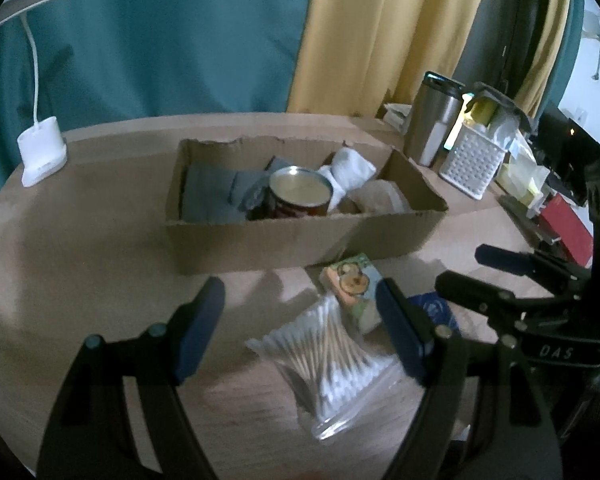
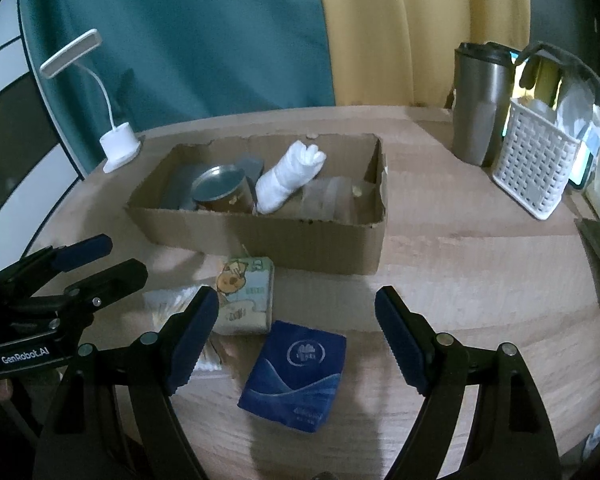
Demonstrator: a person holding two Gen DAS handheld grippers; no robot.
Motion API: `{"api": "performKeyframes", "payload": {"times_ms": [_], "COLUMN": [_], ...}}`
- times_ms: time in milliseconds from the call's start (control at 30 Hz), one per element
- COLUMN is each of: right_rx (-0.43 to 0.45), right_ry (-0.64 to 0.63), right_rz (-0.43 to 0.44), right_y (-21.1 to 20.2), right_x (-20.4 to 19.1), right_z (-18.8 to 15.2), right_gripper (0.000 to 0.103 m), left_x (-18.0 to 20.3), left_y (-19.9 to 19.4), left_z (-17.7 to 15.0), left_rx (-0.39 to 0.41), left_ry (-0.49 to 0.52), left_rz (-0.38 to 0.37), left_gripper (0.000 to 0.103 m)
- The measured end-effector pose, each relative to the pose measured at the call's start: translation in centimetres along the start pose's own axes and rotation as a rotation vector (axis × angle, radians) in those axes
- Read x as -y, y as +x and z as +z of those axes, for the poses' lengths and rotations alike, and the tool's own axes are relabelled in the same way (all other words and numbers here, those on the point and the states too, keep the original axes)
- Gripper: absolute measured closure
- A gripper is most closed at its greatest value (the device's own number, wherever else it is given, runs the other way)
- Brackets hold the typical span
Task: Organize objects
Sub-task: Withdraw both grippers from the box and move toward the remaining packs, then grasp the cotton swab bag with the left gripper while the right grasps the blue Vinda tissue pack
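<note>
A cardboard box (image 1: 300, 240) (image 2: 284, 244) sits mid-table and holds a tin can (image 1: 300, 196) (image 2: 222, 190), rolled white socks (image 1: 350, 174) (image 2: 288, 178), grey cloth and a beige item. In front of the box lie a clear bag of cotton swabs (image 1: 332, 356) (image 2: 168, 300), a cartoon tissue pack (image 1: 354, 288) (image 2: 246, 296) and a blue tissue pack (image 2: 296, 372) (image 1: 434, 310). My left gripper (image 1: 300, 328) hovers open over the swab bag, which lies between its fingers, untouched. Over the blue pack my right gripper (image 2: 296, 328) is open too, with nothing gripped.
A white desk lamp (image 1: 42, 148) (image 2: 118, 148) stands at the back left. A steel tumbler (image 1: 434, 120) (image 2: 482, 108), a white lattice basket (image 1: 472, 164) (image 2: 536, 172) and clutter crowd the right side. Teal and yellow curtains hang behind the wooden table (image 2: 460, 280).
</note>
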State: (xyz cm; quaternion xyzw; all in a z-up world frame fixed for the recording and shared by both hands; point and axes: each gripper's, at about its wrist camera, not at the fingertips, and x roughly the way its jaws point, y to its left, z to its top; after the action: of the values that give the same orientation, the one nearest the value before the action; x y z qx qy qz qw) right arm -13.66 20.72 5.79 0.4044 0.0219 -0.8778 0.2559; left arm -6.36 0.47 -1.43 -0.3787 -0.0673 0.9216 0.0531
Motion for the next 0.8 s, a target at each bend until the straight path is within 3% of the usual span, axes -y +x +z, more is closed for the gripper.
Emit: {"api": "performKeyframes", "payload": {"times_ms": [800], "right_rx": [-0.100], "right_ry": [0.007], "right_rz": [-0.004], "right_y": [2.6], "right_x": [0.6], "right_z": [-2.7], "right_gripper": [0.020], "left_x": [-0.2], "left_y": [2.9], "left_z": [-2.1], "left_rx": [-0.101], "left_ry": [-0.026], "left_rz": [0.000], "left_gripper": [0.024]}}
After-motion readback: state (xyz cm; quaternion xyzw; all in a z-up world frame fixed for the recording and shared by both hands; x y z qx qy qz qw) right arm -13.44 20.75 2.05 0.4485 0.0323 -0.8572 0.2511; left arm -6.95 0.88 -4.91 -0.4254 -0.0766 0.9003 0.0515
